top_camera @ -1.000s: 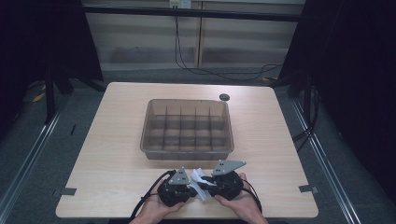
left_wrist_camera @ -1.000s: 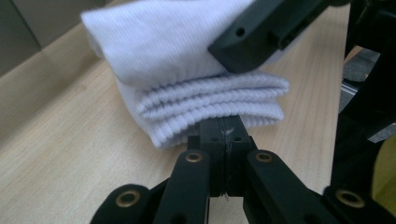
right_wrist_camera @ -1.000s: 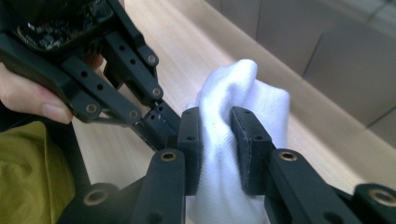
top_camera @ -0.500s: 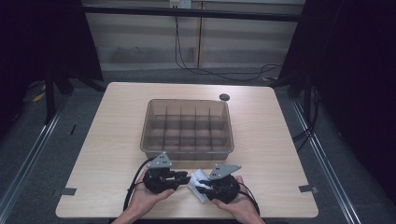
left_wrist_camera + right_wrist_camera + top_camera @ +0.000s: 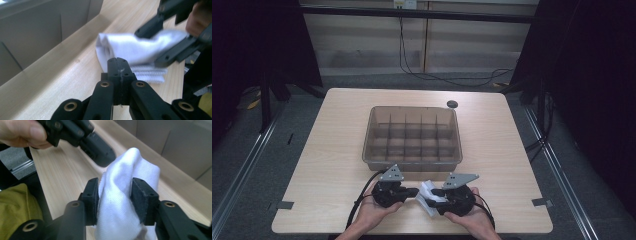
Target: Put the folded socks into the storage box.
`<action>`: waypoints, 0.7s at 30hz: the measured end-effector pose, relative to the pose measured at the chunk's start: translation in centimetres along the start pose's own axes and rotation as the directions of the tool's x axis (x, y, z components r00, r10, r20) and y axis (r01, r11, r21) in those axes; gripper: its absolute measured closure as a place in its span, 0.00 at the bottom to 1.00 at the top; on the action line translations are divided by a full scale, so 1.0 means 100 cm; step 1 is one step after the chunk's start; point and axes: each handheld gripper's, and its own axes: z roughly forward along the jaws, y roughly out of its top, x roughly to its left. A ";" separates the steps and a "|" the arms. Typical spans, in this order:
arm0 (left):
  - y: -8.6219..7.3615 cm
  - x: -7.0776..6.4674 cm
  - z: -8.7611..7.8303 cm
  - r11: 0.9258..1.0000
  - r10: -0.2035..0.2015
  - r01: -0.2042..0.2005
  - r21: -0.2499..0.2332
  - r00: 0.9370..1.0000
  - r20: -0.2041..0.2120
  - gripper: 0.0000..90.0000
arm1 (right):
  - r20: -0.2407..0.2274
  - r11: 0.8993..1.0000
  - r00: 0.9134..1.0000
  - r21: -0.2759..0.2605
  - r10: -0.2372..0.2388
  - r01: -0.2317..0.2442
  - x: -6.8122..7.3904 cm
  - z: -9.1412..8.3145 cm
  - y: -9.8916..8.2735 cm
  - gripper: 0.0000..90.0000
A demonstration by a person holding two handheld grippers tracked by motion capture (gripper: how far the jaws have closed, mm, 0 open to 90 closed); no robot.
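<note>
Overhead, we hold our left gripper (image 5: pixel 413 191) and right gripper (image 5: pixel 437 199) at the near edge of the pale wooden table (image 5: pixel 332 165), a white folded cloth (image 5: pixel 429 192) between them, just in front of the clear plastic divided bin (image 5: pixel 412 135). Along our left gripper (image 5: pixel 117 61), the jaws sit pressed together, empty, before the cloth (image 5: pixel 135 48). Along our right gripper (image 5: pixel 115 191), the jaws have just been opening, yet both pads touch the cloth (image 5: pixel 120 202) between them.

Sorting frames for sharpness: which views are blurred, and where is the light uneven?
Left gripper view: its own jaws sharp, the white cloth and right gripper soft. Right gripper view: cloth crisp, left gripper blurred. High view: table evenly lit, surroundings dark.
</note>
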 end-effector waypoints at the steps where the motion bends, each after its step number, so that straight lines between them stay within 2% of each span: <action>1: 0.000 -0.002 0.000 1.000 0.006 -0.006 0.001 1.000 -0.001 1.00 | 0.003 1.000 1.000 -0.005 0.006 -0.006 -0.001 -0.002 0.000 0.61; 3: 0.001 -0.003 -0.001 1.000 0.010 -0.010 -0.004 1.000 0.004 1.00 | 0.000 1.000 1.000 -0.011 0.004 -0.004 -0.002 -0.005 0.002 0.63; 5: 0.003 -0.001 -0.004 0.999 -0.015 0.015 -0.037 1.000 0.000 1.00 | 0.001 1.000 1.000 -0.007 -0.001 0.001 -0.002 -0.004 0.002 0.72; 6: 0.003 0.001 -0.005 0.998 -0.030 0.031 -0.051 0.999 0.015 1.00 | -0.002 1.000 1.000 0.001 -0.009 0.009 -0.001 -0.001 0.001 0.74; 9: 0.005 0.006 -0.008 0.995 -0.069 0.070 -0.077 0.998 0.012 0.81 | -0.013 0.999 1.000 0.024 -0.021 0.021 0.003 0.006 -0.002 0.78; 10: 0.005 0.007 -0.007 0.992 -0.093 0.094 -0.079 0.996 0.016 0.73 | -0.017 0.999 1.000 0.028 -0.021 0.022 0.004 0.008 -0.003 0.78; 11: 0.005 0.008 -0.006 0.992 -0.100 0.101 -0.074 0.995 0.018 0.66 | -0.020 0.999 0.999 0.034 -0.028 0.029 0.005 0.010 -0.003 0.78; 14: 0.004 0.008 0.000 0.991 -0.108 0.111 -0.070 0.993 0.042 0.61 | -0.024 0.999 0.999 0.037 -0.037 0.038 0.006 0.012 -0.003 0.78; 16: 0.004 0.008 0.003 0.991 -0.109 0.113 -0.066 0.992 0.063 0.63 | -0.021 0.998 0.999 0.043 -0.048 0.049 0.008 0.013 -0.003 0.78; 21: 0.003 0.006 0.005 0.997 -0.064 0.066 -0.045 0.997 0.042 0.98 | -0.023 0.998 0.999 0.039 -0.040 0.041 0.007 0.013 -0.004 0.77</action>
